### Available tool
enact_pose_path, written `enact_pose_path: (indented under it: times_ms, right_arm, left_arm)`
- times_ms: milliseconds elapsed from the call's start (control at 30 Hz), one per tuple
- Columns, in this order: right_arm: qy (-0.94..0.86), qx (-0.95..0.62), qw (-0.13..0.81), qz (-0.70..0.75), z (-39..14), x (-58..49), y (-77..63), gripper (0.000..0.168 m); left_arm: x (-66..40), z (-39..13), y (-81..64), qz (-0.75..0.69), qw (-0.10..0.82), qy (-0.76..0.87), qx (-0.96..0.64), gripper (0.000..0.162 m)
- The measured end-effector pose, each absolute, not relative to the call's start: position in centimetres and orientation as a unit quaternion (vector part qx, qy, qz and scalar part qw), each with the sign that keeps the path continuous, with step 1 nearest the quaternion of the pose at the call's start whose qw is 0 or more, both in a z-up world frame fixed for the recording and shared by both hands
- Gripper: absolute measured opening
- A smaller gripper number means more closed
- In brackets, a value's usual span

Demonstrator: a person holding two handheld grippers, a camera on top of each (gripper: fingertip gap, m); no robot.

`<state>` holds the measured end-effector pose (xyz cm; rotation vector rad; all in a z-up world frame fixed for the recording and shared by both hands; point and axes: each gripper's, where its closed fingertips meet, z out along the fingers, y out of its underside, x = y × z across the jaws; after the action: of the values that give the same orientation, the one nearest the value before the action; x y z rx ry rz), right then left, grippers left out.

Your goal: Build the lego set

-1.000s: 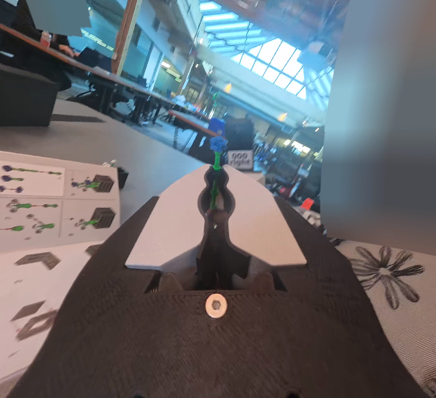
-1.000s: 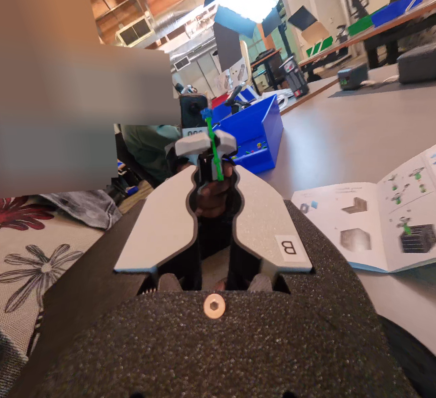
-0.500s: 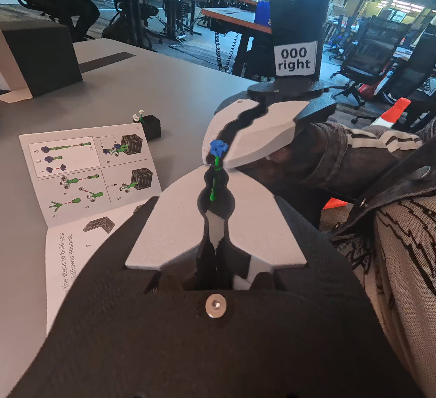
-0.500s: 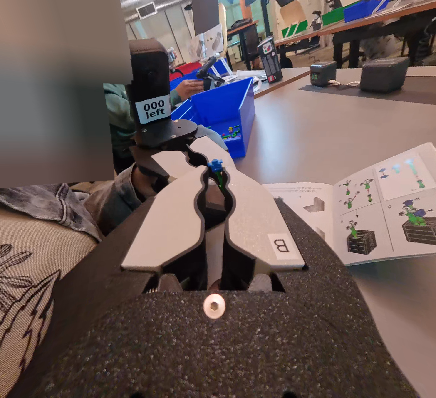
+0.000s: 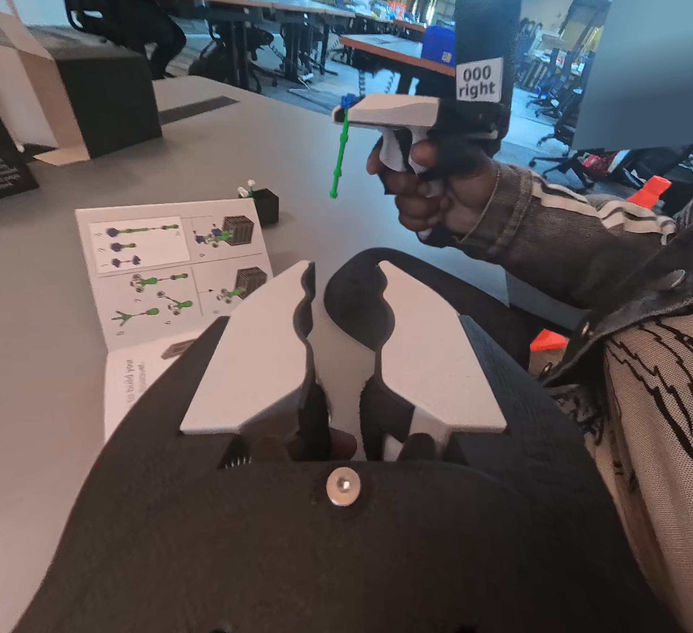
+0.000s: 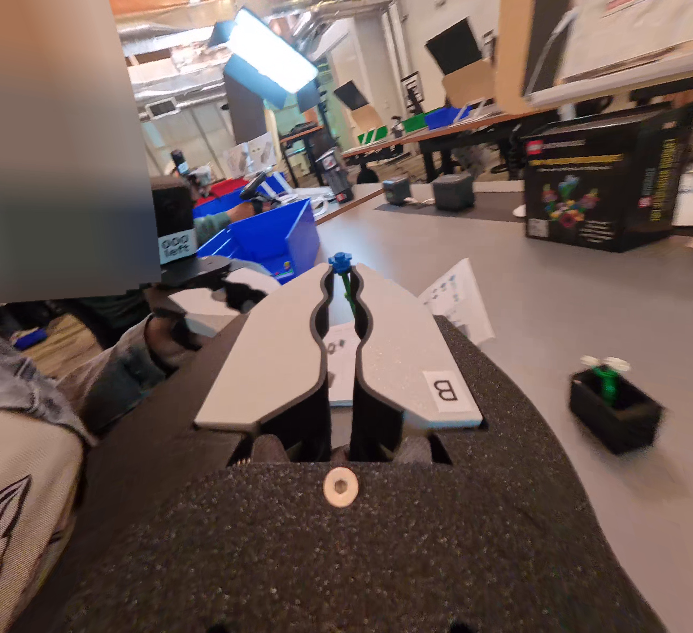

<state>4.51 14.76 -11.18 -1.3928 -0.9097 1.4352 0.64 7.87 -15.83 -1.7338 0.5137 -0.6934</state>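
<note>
My right gripper (image 6: 343, 271) is shut on a blue flower (image 6: 339, 263) with a green stem; the head sticks out above the fingertips. In the left wrist view the right gripper (image 5: 339, 114) is held above the table and the green stem (image 5: 340, 153) hangs down from it. My left gripper (image 5: 345, 270) is open and empty, low and near the table edge; it also shows in the right wrist view (image 6: 225, 288). A small black box (image 5: 264, 202) holding a green stem with white flowers stands on the grey table (image 5: 225, 149), also seen in the right wrist view (image 6: 615, 410).
An open instruction booklet (image 5: 168, 258) lies on the table in front of the left gripper, also in the right wrist view (image 6: 459, 296). A blue bin (image 6: 277, 240) stands at the table's far left, a black set box (image 6: 596, 187) at the back right, and a dark box (image 5: 108, 101) at the back left.
My left gripper has let go of the stem and opened. My right gripper has taken the flower and moved it up and away, out over the table towards the black box.
</note>
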Motion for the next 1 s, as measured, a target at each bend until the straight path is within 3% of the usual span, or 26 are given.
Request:
enact_pose_path:
  times_ms: [300,1000]
  right_arm:
    - [-0.303,-0.618,0.506,0.520,-13.4,7.0,23.7,0.008]
    - [-0.276,-0.665,0.477,0.504,-17.3,5.4,27.6,0.008]
  left_arm:
    - [-1.7,-15.0,9.0,-0.276,0.635,0.175,-0.700,0.058]
    - [-2.1,-14.7,9.1,-0.299,0.645,0.166,-0.684,0.058]
